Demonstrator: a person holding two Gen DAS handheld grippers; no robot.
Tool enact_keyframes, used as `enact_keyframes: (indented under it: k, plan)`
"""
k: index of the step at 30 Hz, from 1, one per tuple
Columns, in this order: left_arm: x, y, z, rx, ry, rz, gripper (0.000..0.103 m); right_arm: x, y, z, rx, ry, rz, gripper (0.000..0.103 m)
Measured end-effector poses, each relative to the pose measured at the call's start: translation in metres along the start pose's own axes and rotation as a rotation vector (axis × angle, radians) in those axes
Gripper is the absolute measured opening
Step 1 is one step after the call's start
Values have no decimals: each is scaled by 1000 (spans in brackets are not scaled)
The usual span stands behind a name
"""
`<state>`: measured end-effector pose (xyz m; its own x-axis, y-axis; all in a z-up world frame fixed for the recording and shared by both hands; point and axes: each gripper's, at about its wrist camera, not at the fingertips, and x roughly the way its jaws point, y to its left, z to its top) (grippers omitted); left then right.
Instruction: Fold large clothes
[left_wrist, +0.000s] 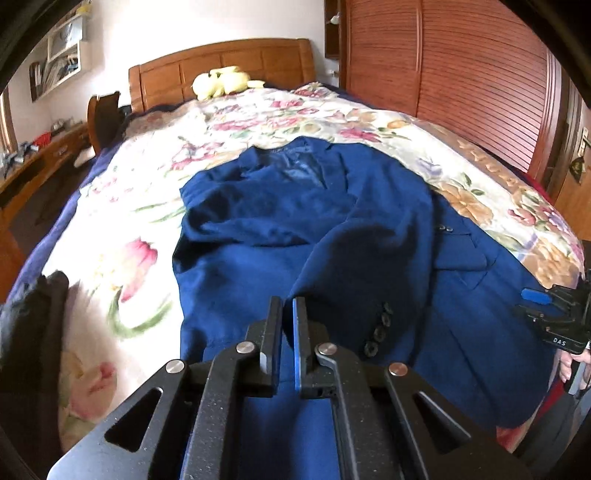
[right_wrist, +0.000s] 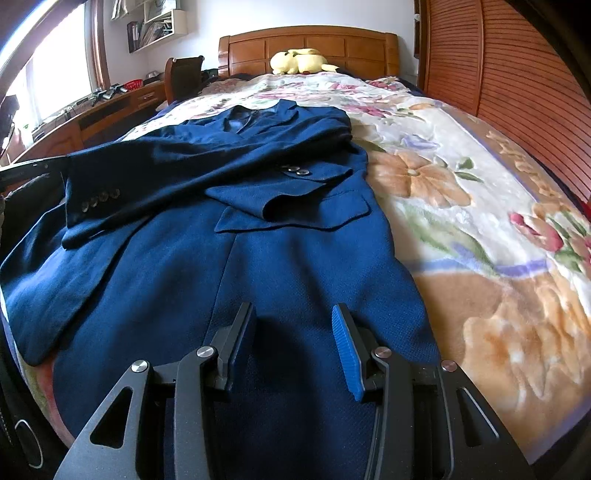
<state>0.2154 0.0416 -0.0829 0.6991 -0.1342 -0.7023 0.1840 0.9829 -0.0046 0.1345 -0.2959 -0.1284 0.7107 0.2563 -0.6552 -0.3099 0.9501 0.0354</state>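
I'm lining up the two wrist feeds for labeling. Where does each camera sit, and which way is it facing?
Left wrist view: on the left gripper, low over the blue jacket's hem, facing the headboard; its nearly closed fingers show, plus the right gripper at the right edge.
Right wrist view: on the right gripper, over the hem's right part, also facing the headboard; its fingers stand apart.
Shared: jacket, floral blanket, yellow plush toy, headboard.

Jacket (left_wrist: 314, 229) hem — perhaps pinched — hidden behind left gripper (left_wrist: 287, 314)
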Motion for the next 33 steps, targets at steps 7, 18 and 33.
enact_keyframes:
  k: [7, 18, 33]
  plan:
    - [-16, 14, -34, 0, 26, 2, 29, 1, 0, 0, -2, 2, -1, 45]
    - [-51, 36, -86, -67, 37, 72, 32, 2, -1, 0, -11, 7, -5, 45]
    - [-52, 55, -129, -151, 85, 128, 33, 4, -1, 1, -12, 17, -5, 46]
